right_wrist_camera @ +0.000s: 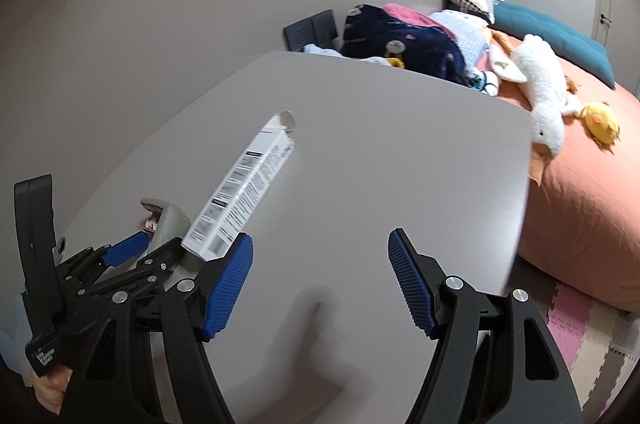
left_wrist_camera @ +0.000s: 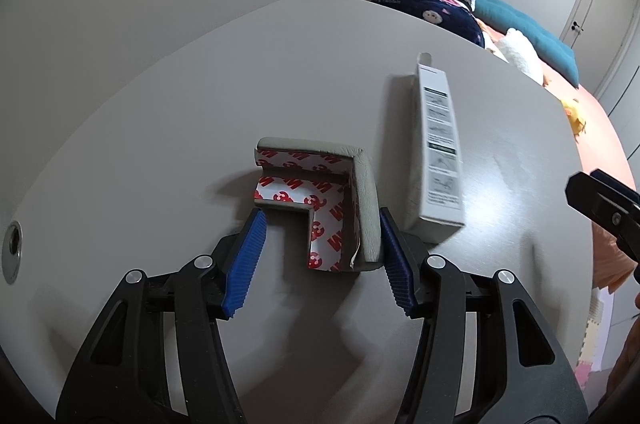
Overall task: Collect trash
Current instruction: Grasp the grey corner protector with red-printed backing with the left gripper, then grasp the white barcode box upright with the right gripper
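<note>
In the left wrist view, a grey foam corner guard (left_wrist_camera: pixel 320 199) with red-printed adhesive backing is seen lying on the counter (left_wrist_camera: pixel 160 127). The left gripper (left_wrist_camera: pixel 320 252) is set around one leg of it, jaws apart, the right pad touching the foam and the left pad clear; a pinch appears to be prepared. Just right of the guard a white carton (left_wrist_camera: pixel 438 143) is lying flat.

In the right wrist view, the right gripper (right_wrist_camera: pixel 320 284) is held over bare counter right of the guard, jaws apart and empty, presumably kept ready for the carton beside its left pad.
</note>
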{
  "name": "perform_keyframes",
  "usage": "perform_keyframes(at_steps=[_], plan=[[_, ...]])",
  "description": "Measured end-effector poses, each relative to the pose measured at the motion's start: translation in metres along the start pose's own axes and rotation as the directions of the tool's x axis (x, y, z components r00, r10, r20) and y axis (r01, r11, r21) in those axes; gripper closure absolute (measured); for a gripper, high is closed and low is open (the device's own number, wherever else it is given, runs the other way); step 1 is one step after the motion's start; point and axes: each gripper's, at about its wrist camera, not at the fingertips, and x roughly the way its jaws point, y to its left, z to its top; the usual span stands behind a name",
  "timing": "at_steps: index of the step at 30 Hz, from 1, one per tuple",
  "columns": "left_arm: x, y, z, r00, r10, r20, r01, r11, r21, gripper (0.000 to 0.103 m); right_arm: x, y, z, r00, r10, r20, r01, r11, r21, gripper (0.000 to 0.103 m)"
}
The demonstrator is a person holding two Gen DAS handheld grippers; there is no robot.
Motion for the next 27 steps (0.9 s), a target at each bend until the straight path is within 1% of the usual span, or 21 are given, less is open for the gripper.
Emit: perform_keyframes(at_steps=[1, 2, 3, 5, 7, 11, 20, 25, 26, 27], plan=[[0.0, 0.001, 0.001, 1.0, 0.004, 0.003, -0.004, 1.0, 0.007, 0.059, 0.004, 0.004, 0.003, 1.0, 0.008, -0.007, -0.008, 1.0, -0.001, 0.032], [0.001, 0.003, 0.002, 1.0, 0.009, 0.004, -0.009, 1.0, 0.011, 0.063, 0.007, 0.007, 0.004, 1.0, 0.013, -0.011, -0.013, 1.0, -0.002, 0.032], [0.001, 0.005, 0.003, 1.0, 0.013, 0.007, -0.013, 1.0, 0.011, 0.069, 0.01, 0.01, 0.006, 1.0, 0.016, -0.015, -0.016, 1.0, -0.004, 0.032], [0.0, 0.01, 0.005, 0.999, 0.034, 0.023, -0.034, 0.999, 0.003, 0.07, 0.017, 0.018, 0.01, 0.999, 0.024, -0.024, -0.024, 1.0, -0.013, 0.032], [-0.006, 0.017, 0.008, 0.995, 0.076, 0.057, -0.076, 0.997, -0.008, 0.07, 0.022, 0.025, 0.011, 0.999, 0.03, -0.032, -0.03, 0.999, -0.023, 0.032], [-0.014, 0.03, 0.013, 0.991, 0.107, 0.083, -0.104, 0.994, -0.037, 0.07, 0.036, 0.041, 0.014, 0.998, 0.033, -0.049, -0.035, 0.999, -0.041, 0.032], [-0.017, 0.052, 0.016, 0.985, 0.151, 0.08, -0.143, 0.985, -0.093, 0.07, 0.064, 0.063, 0.018, 0.995, 0.047, -0.091, -0.05, 0.998, -0.039, 0.032], [-0.02, 0.062, 0.017, 0.983, 0.165, 0.084, -0.155, 0.981, -0.117, 0.07, 0.074, 0.07, 0.019, 0.996, 0.009, -0.094, -0.013, 0.999, -0.044, 0.032], [-0.02, 0.062, 0.016, 0.983, 0.166, 0.083, -0.155, 0.98, -0.123, 0.07, 0.076, 0.07, 0.02, 0.995, 0.001, -0.095, -0.005, 0.999, -0.046, 0.035], [-0.02, 0.065, 0.016, 0.983, 0.166, 0.081, -0.154, 0.979, -0.131, 0.07, 0.078, 0.071, 0.021, 0.995, -0.007, -0.097, 0.002, 0.999, -0.05, 0.04]])
